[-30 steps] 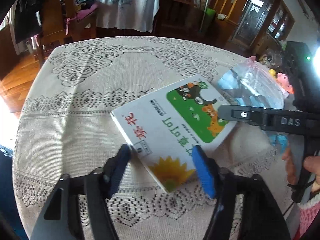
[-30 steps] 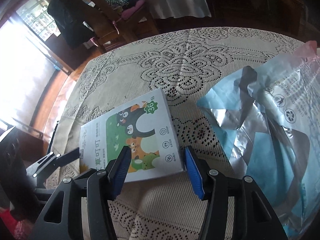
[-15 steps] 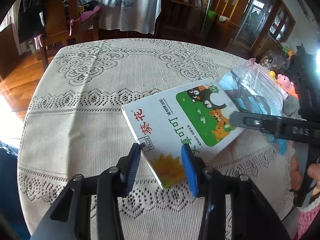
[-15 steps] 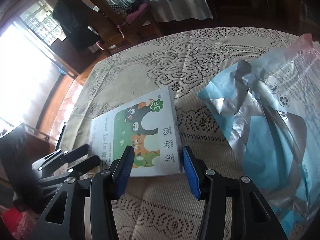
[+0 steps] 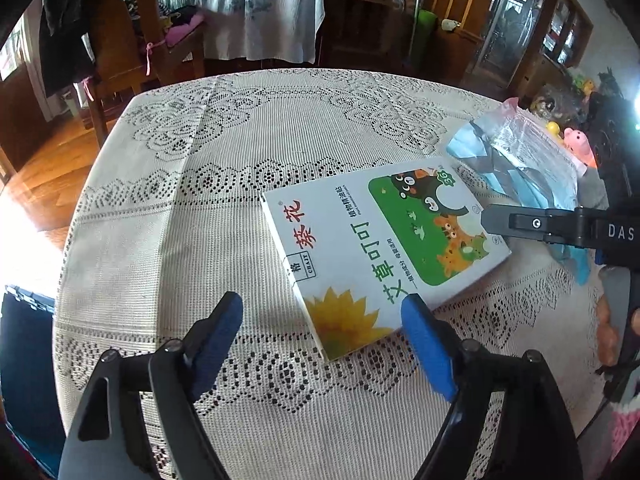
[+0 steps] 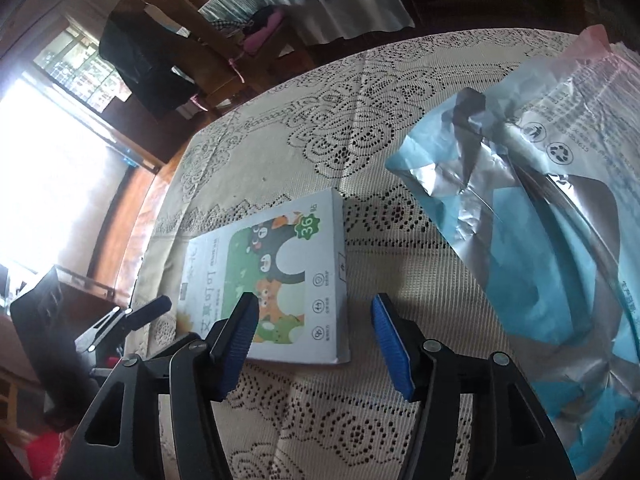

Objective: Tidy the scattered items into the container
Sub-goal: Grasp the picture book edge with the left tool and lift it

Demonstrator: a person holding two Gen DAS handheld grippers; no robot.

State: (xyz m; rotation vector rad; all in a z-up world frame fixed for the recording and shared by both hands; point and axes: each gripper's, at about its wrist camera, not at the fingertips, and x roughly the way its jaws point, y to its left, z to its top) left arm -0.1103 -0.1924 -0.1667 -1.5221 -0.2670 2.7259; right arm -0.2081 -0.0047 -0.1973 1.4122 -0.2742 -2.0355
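Observation:
A flat white box (image 5: 384, 252) with a green cartoon panel and a sunflower lies on the lace-covered table (image 5: 208, 240). My left gripper (image 5: 322, 310) hovers at its near sunflower corner. Its jaws are opening, with the corner between them and neither pad pressing on it. In the right wrist view the same box (image 6: 280, 272) has its near right corner between the blue pads of my right gripper (image 6: 315, 304). Those jaws are opening too, free of the box. A crumpled blue and silver bag (image 6: 540, 220) lies to the right, its mouth facing the box.
The bag (image 5: 520, 160) sits at the table's right edge, with small toys (image 5: 576, 144) beyond it. Wooden chairs (image 5: 132, 52) stand past the far edge. A person's hand (image 5: 608, 332) holds the right gripper's handle. In the right wrist view the left gripper (image 6: 132, 316) shows at the left.
Both grippers' jaws narrowed over the box's corners, then spread wide again. The right gripper slid a little toward the box; the box has stayed flat on the cloth.

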